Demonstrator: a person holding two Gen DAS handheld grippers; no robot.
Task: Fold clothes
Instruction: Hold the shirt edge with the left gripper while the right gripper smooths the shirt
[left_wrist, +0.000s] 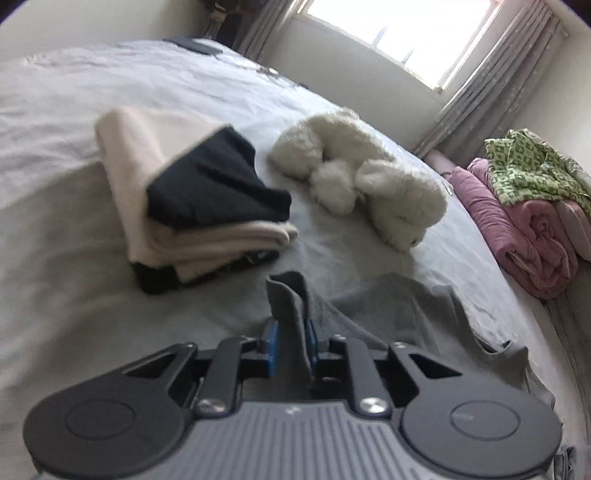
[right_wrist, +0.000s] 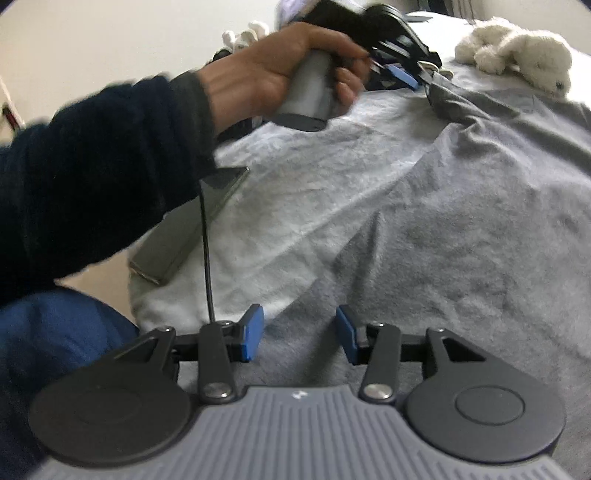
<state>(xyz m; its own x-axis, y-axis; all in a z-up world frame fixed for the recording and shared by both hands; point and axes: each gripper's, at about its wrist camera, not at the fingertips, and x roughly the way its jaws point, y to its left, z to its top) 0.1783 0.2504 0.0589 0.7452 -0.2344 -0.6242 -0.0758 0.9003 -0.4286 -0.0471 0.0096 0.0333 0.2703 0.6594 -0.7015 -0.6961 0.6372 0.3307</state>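
A grey garment (right_wrist: 461, 221) lies spread and wrinkled on the bed. In the left wrist view a fold of the grey garment (left_wrist: 388, 306) stands up between the blue pads, and my left gripper (left_wrist: 291, 336) is shut on it. The right wrist view shows a hand holding that left gripper (right_wrist: 421, 79), which lifts a corner of the cloth off the bed. My right gripper (right_wrist: 299, 332) hovers low over the near part of the garment, its jaws open with nothing between them.
A folded stack of beige and black clothes (left_wrist: 192, 199) sits on the bed beyond the left gripper. A white plush toy (left_wrist: 362, 177) lies beside it. Pink and green bedding (left_wrist: 532, 214) is piled at the right. A dark flat device (right_wrist: 184, 229) lies near the bed's edge.
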